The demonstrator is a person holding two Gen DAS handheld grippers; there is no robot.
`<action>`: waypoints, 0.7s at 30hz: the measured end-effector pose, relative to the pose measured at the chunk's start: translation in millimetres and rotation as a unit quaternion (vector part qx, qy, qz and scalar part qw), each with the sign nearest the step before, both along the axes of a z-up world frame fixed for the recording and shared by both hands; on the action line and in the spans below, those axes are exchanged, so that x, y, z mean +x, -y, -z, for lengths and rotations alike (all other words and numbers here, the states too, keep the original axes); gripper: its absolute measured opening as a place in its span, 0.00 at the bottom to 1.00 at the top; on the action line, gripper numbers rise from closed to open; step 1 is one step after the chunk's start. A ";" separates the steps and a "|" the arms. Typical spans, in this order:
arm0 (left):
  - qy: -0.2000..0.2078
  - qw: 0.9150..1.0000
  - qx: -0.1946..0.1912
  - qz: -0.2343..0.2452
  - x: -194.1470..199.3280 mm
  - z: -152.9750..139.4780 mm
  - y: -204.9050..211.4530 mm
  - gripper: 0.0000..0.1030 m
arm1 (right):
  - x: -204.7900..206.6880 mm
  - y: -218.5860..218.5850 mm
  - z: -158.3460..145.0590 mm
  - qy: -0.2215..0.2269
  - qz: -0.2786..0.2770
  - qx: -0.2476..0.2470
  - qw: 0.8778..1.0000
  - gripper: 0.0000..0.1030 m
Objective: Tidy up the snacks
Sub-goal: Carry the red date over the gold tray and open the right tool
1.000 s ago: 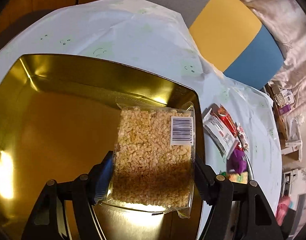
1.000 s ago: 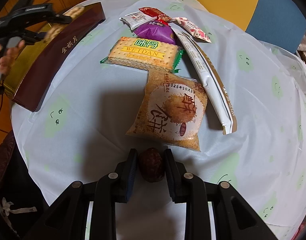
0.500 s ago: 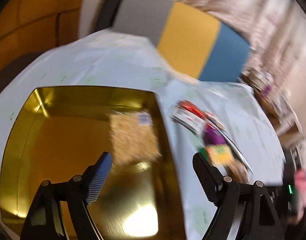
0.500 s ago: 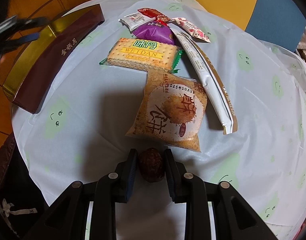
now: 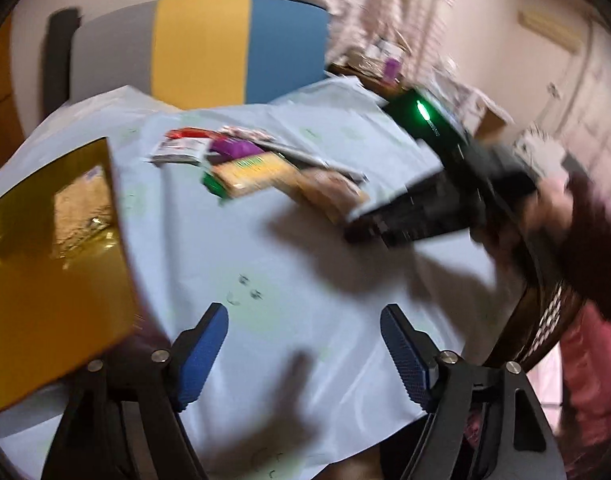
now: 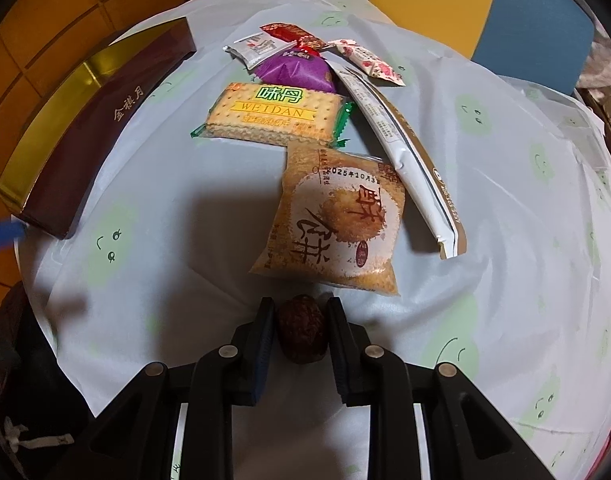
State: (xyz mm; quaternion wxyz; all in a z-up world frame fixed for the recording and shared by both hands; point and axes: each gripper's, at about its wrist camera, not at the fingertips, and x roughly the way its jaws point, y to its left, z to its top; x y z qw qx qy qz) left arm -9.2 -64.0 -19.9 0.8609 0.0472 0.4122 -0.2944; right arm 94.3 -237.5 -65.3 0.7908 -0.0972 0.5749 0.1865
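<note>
On the pale blue tablecloth [image 6: 185, 208] with green smiley faces, the right gripper [image 6: 300, 330] squeezed a wrinkly dark brown date [image 6: 301, 330] just below the snack packets [image 6: 277, 116], while the left gripper [image 5: 303, 356] stayed wide open, holding nothing, beside the gold tin [image 5: 45, 280].

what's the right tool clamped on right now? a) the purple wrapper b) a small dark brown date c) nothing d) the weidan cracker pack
b: in the right wrist view the right tool has both fingers pressed against a small dark brown date, with the cracker pack lying untouched farther back on the table.
</note>
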 end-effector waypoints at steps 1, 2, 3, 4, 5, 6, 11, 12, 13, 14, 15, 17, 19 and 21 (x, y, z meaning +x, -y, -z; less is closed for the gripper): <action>0.002 1.000 0.008 0.005 -2.1 4.8 3.2 0.74 | -0.5 -0.9 -0.2 0.001 0.003 -0.002 1.000 0.25; 0.000 1.000 0.012 0.009 -2.8 10.3 4.9 0.73 | -1.1 -1.5 -0.5 0.001 0.007 -0.003 1.000 0.24; -0.006 1.000 0.015 0.009 -2.6 16.2 5.6 0.71 | -1.2 -1.6 -1.1 0.000 0.013 -0.002 1.000 0.24; -0.015 1.000 0.016 0.009 -1.8 21.1 5.6 0.70 | -0.9 -1.0 -1.8 0.000 0.020 -0.005 1.000 0.24; -0.022 1.000 0.015 0.008 -1.0 25.5 4.6 0.69 | -0.7 -0.1 -2.8 -0.003 0.028 0.000 1.000 0.24; -0.025 1.000 0.016 0.006 1.1 30.6 3.7 0.68 | -1.1 0.3 -4.2 -0.007 0.031 0.005 0.999 0.24; -0.028 1.000 0.014 -0.001 2.2 41.0 0.7 0.63 | -8.8 -6.7 -16.7 -0.004 0.024 0.017 1.000 0.24; -0.027 1.000 0.013 0.000 0.5 42.3 0.8 0.63 | -10.0 -10.8 -22.0 -0.001 0.018 0.023 1.000 0.24; -0.025 1.000 0.013 0.000 -0.5 42.8 0.3 0.63 | -10.2 -15.2 -27.4 0.002 0.012 0.027 1.000 0.24; -0.022 1.000 0.011 0.000 -1.5 43.7 -0.4 0.63 | -9.9 -19.6 -32.7 0.006 0.007 0.031 0.999 0.24; -0.021 1.000 0.009 -0.001 -0.6 44.0 -0.4 0.63 | -9.0 -25.2 -39.0 0.010 0.000 0.037 0.999 0.24; -0.021 1.000 0.001 -0.001 -0.9 43.7 -2.6 0.63 | -5.4 -40.0 -53.8 0.016 -0.018 0.059 0.998 0.24; -0.022 1.000 -0.011 -0.002 -0.8 43.9 -6.0 0.63 | -2.0 -55.0 -65.9 0.020 -0.035 0.082 0.996 0.24; -0.026 0.999 -0.024 -0.003 0.5 43.9 -9.6 0.63 | 1.7 -71.3 -79.4 0.026 -0.055 0.108 0.992 0.24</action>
